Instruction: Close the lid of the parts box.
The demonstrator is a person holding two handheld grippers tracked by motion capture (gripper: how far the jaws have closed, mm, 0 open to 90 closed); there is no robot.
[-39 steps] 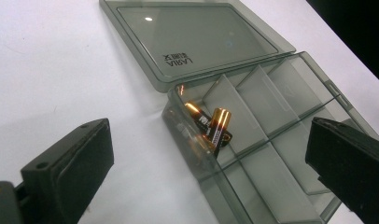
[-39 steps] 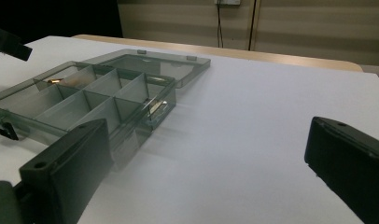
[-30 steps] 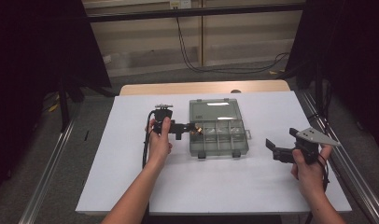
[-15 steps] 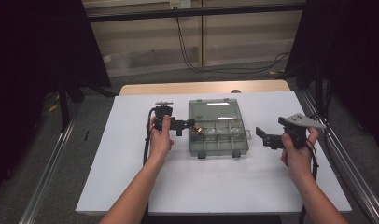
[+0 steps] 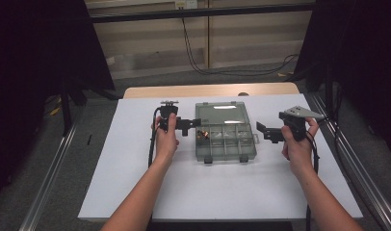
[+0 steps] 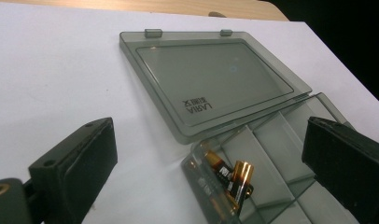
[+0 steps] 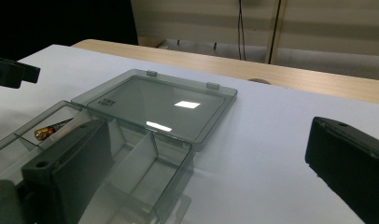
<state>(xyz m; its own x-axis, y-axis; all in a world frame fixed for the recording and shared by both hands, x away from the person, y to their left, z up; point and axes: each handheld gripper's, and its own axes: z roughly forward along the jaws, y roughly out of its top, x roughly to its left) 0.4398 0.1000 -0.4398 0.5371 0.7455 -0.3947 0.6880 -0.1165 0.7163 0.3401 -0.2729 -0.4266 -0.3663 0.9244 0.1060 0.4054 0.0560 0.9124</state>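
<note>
Two batteries (image 6: 227, 179) in the open box (image 5: 226, 144), just ahead of the left claw's (image 5: 192, 126) parted jaws.

My white counter (image 5: 136, 192) over a wooden edge (image 5: 150, 91), grey floor (image 5: 34, 159) around me, pale panelled wall (image 5: 251, 43) ahead, black cables (image 5: 198, 57) hanging, dark curtains (image 5: 44, 48) either side

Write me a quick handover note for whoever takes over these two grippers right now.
Left gripper: open, holding nothing, at the left edge of the clear organiser box.
Right gripper: open, holding nothing, just right of the box.
Box: on the white table, lid folded back flat.
Batteries: two, lying in the compartment nearest the left gripper.
Done: lid open, batteries in the box.
Left: probably closing the lid; no other loose items in sight.
</note>
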